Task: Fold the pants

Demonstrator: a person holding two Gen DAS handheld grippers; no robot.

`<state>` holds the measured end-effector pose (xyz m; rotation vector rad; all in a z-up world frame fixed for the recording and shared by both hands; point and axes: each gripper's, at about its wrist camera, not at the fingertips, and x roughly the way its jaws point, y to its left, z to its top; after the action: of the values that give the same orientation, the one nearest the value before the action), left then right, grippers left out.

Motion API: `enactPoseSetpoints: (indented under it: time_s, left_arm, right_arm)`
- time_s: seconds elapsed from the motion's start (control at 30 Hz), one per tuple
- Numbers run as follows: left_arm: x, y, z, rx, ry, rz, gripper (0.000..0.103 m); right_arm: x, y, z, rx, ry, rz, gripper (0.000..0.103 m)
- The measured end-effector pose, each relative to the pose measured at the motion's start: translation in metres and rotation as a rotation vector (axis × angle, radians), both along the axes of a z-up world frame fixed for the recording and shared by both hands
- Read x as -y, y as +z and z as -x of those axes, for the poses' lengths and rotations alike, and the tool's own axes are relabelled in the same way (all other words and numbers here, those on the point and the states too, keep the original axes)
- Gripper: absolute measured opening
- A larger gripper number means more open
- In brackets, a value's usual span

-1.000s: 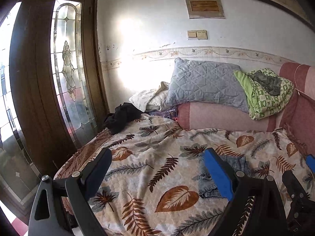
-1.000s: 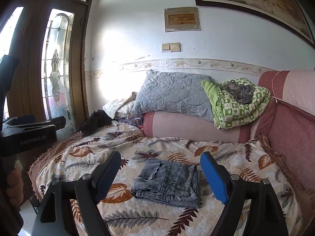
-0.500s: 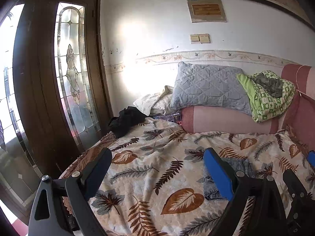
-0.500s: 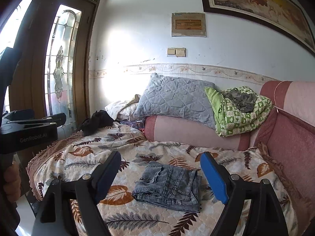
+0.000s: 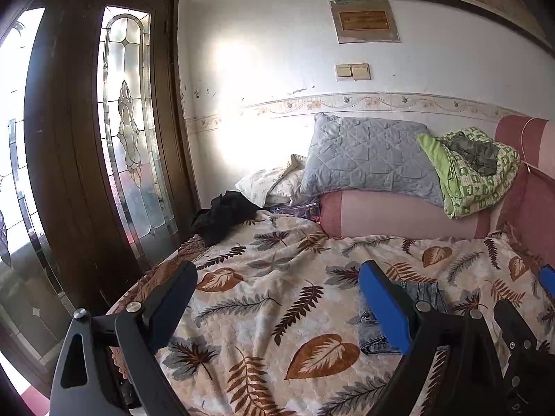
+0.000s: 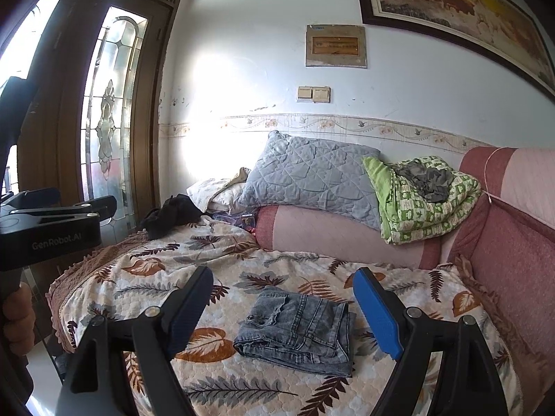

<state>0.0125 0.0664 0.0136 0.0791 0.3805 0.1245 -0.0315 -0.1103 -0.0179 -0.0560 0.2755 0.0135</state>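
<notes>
Right wrist view gives me the fullest look, so I start there. The bed [image 6: 242, 374] fills the lower half of the frame, spread with a cream quilt printed with brown and grey leaves. Along the right edge runs a pink padded headboard [image 6: 513, 249], and a pink bolster [image 6: 347, 239] lies across the middle. On top of the bolster leans a grey quilted pillow [image 6: 312, 176], with a green patterned blanket [image 6: 426, 204] bundled to its right. A dark wooden door with leaded glass [image 6: 111, 111] takes the left side, and a framed painting [image 6: 451, 3] hangs in the upper right.

The pants [image 6: 298, 329], grey-blue denim, lie folded into a compact rectangle on the quilt at lower centre. My right gripper [image 6: 284, 308] frames them with its jaws spread wide, nothing between the pads. In the left wrist view the pants [image 5: 423, 294] peek out at lower right, partly hidden behind a blue finger.

My left gripper [image 5: 277, 301] is likewise released, empty, over bare quilt. A black garment [image 6: 173, 215] sits crumpled at the bed's far left corner. A hand [image 6: 19, 319] grips the left tool's handle at the left edge.
</notes>
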Motion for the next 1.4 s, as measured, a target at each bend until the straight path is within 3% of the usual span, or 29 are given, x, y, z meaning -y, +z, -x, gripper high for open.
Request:
enactPoseSetpoints:
  time_s: [1.4]
  left_arm:
    - [0.0035,-0.0018,0.0029,-0.015,-0.062,0.003,0.094]
  right_arm:
    - [0.0026,-0.0064,-0.0042,-0.019,-0.008,0.008,0.086]
